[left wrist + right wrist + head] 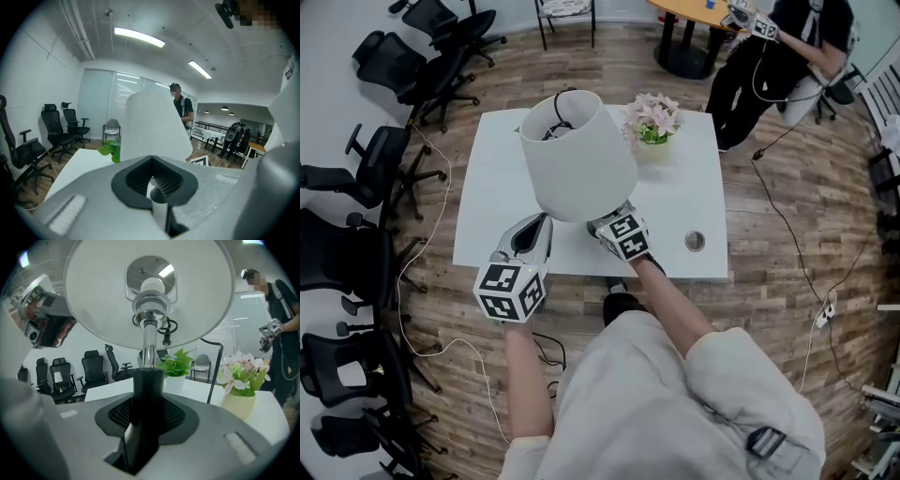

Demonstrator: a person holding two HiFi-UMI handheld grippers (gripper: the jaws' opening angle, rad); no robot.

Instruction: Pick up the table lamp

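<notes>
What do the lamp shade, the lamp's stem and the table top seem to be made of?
Lamp shade: white and matte, with no glare; fabric or paper, I cannot tell which.
Lamp's stem: polished metal, chrome-like, judging by its mirror-like highlights.
Table top: smooth and white with a faint sheen; probably laminate or painted board.

Bright, even, neutral white. Light comes from long white ceiling strip lights [139, 37]. Shadows are soft and faint on the white rectangular table [487, 206]. Glare spot on the chrome socket plate [161, 272] of the white-shaded chrome-stemmed table lamp [577, 155]. Both gripper views: heavy fisheye, black vignette in the corners, nearest foreground out of focus. Head view sharp, floor planks bowing toward the edges.
</notes>
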